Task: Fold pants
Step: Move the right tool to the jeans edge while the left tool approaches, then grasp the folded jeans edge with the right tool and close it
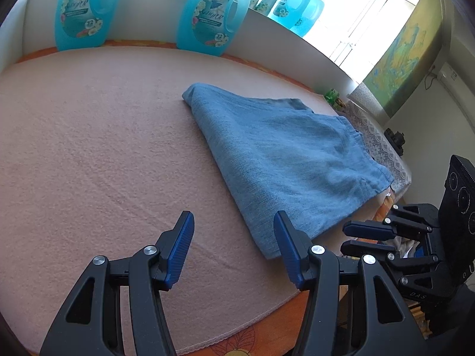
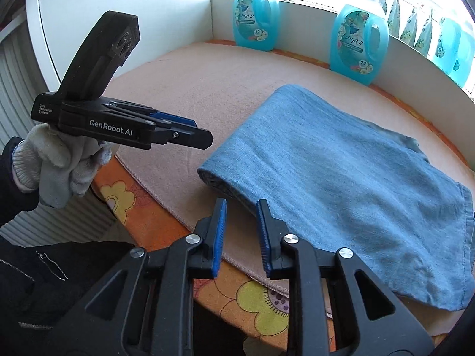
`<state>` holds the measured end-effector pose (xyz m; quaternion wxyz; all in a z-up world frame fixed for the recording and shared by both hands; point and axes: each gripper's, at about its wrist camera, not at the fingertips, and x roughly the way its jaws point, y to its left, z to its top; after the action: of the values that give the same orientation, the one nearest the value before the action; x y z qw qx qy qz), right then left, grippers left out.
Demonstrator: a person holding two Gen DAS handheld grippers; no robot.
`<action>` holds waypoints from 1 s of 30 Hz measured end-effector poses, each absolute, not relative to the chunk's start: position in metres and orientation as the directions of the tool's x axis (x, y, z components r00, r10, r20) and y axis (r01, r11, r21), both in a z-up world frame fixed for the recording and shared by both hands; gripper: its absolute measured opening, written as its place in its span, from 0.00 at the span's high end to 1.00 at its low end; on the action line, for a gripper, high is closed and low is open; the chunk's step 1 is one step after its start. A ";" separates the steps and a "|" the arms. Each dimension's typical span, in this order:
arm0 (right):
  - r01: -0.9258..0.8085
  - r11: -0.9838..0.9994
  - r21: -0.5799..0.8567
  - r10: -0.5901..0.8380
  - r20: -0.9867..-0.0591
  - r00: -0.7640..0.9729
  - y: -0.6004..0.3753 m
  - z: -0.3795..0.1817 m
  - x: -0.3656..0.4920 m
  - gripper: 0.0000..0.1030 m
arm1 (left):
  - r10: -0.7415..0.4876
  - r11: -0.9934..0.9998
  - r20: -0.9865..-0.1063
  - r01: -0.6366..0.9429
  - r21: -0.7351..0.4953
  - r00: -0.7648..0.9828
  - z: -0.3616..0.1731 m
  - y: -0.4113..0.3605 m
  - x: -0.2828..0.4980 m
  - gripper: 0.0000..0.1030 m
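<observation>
Pink blanket (image 1: 89,136) covers the counter; two blue detergent bottles (image 1: 86,9) stand along the back wall. Your left gripper (image 1: 233,237) hovers over bare blanket, jaws spread, empty. Folded blue pants (image 2: 350,178) lie right of it. Your right gripper (image 2: 240,222) sits at their near edge, jaws spread, gripping nothing.

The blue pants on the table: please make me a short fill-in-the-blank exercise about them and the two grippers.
1. The pants lie folded on a ____ blanket.
2. The left gripper is open and holds ____.
3. The right gripper is open, its fingertips near the pants' ____ edge.
4. Behind the pants stand blue detergent ____.

Missing words: pink; nothing; folded; bottles
</observation>
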<state>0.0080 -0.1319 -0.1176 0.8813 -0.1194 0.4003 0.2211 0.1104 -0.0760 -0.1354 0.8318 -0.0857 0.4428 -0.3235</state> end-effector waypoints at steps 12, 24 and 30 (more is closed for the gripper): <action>-0.414 0.899 0.143 0.373 -0.745 0.553 -0.159 -0.082 0.086 0.82 | -0.683 0.724 -0.647 0.430 -0.540 0.339 -0.145 -0.097 0.112 0.47; -0.400 0.908 0.125 0.301 -0.858 0.415 -0.099 -0.094 0.212 0.56 | -0.703 0.709 -0.618 0.422 -0.565 0.353 -0.150 -0.107 0.107 0.61; -0.416 0.906 -0.082 0.082 -0.929 0.361 -0.053 -0.119 0.255 0.56 | -0.722 0.691 -0.565 0.467 -0.552 0.399 -0.139 -0.112 0.099 0.75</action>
<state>0.2546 -0.0530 -0.1188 0.8106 -0.1535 0.5438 0.1536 0.0989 -0.1119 -0.1386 0.8219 -0.1547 0.4120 -0.3616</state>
